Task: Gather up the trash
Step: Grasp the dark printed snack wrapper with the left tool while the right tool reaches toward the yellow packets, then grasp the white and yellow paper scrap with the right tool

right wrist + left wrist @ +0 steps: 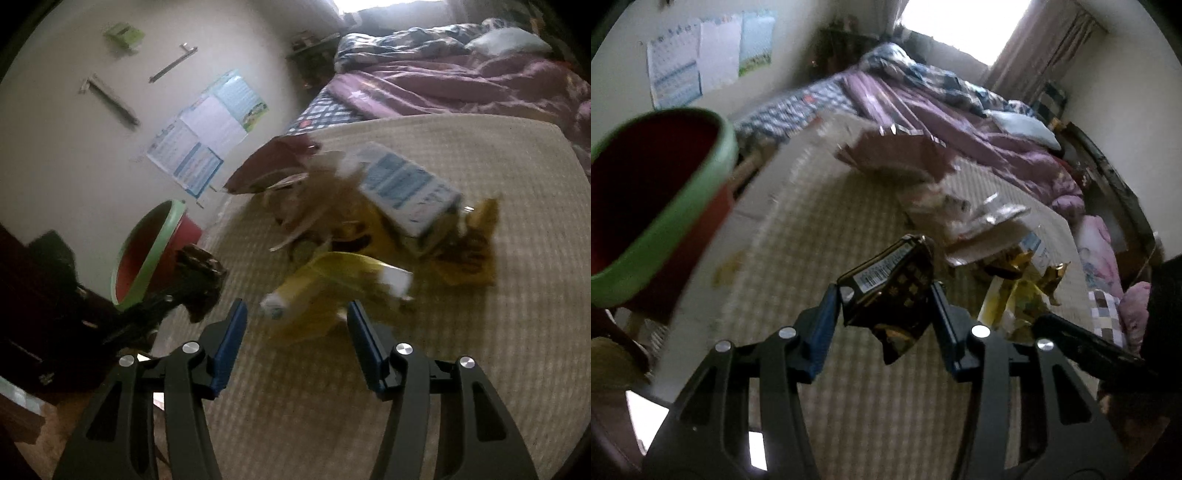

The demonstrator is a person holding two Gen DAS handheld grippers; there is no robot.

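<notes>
Between the blue pads of the left gripper (886, 306): one dark wrapper (890, 288), crumpled, black with gold pattern and a white barcode label, pinched from both sides and lifted clear of the beige checked mattress (820, 206); its lower tail hangs loose below the pads. Same wrapper seen from the right wrist view as a dark blurred lump (201, 275), just beside the bin. Bin (661, 206): red body, green rim, mouth tilted toward the camera, standing off the mattress edge and near the held wrapper, on its left in the left wrist view. Right gripper (295, 321): jaws parted at a middling width, nothing between the pads, hovering above the mattress, just short of the trash heap. Heap, further up the mattress from the wrapper: yellow packet (332, 280) with a white end, nearest the right gripper's tips; white and blue carton (406, 188), tilted, lying atop the pile; gold-brown foil bag (472, 243) beside the carton; maroon bag (273, 166) at the far edge, open mouth up; assorted paper scraps between them, too blurred to itemise. Beyond the heap: purple quilt (960, 122), rumpled, with a blue patterned blanket (912, 66) and a pale pillow (1027, 129) past it, under a bright window (960, 26). Wall behind the bin: three paper posters (709, 55) in a row. Right gripper also visible at the right edge of the left wrist view as a dark arm (1086, 343).
</notes>
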